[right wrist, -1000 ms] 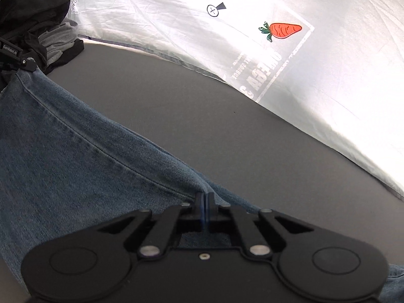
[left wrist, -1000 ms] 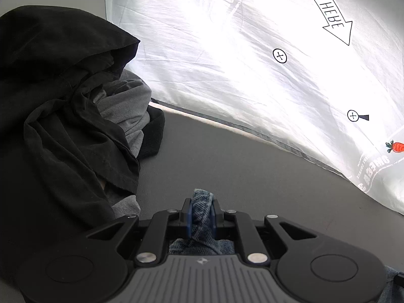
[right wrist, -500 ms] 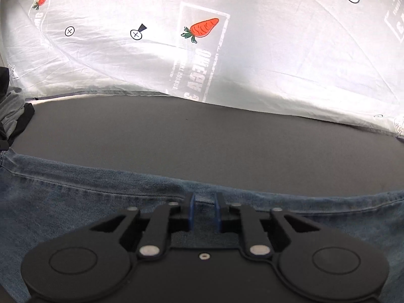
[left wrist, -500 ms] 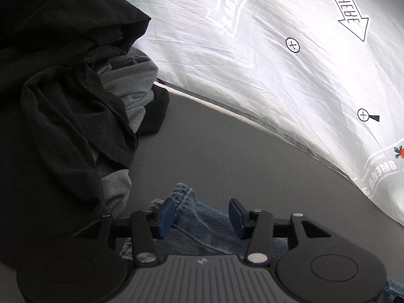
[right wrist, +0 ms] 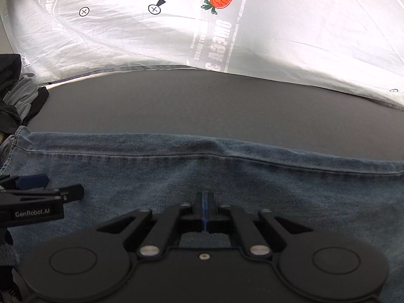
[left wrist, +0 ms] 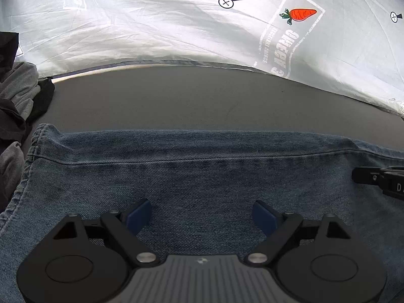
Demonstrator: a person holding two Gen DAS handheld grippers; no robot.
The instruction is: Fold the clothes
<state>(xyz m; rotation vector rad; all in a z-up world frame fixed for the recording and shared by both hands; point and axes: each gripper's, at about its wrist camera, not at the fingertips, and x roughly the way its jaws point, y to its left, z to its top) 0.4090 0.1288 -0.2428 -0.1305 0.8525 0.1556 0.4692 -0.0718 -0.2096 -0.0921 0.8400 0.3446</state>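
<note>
The left gripper (left wrist: 202, 214) hung low over the jeans (left wrist: 202, 176) with its jaws spreading wide; its blue pads (left wrist: 137, 216) stood well apart above the denim, and nothing was caught between them. Seen from the right wrist, the same left gripper (right wrist: 32, 181) came in from the left side, over the end of the jeans (right wrist: 227, 176) nearest the tabletop's left edge. The right gripper (right wrist: 205, 209) had its jaws pressed fully together, with only a thin blue line showing where the pads met; it pointed down at the denim, but whether any cloth was pinched in that seam could not be told. From the left wrist, the right gripper (left wrist: 378, 179) showed only as a black tip at the right margin, over the cloth. The jeans lay spread flat across the near part of the grey tabletop (left wrist: 202, 96), their long stitched seam running roughly parallel to the far edge and a hemmed end turned toward the left edge. Past the jeans a bare strip of tabletop (right wrist: 202, 106) stretched to the far edge. At the left edge, touching the hemmed end, sat a heap of clothes (left wrist: 15, 106) in black and grey, only partly in view. Beyond the far edge rose a bright white sheet (left wrist: 176, 30), creased, printed with an orange carrot (left wrist: 300, 15), grey lettering and small crossed circles (left wrist: 226, 2).
</note>
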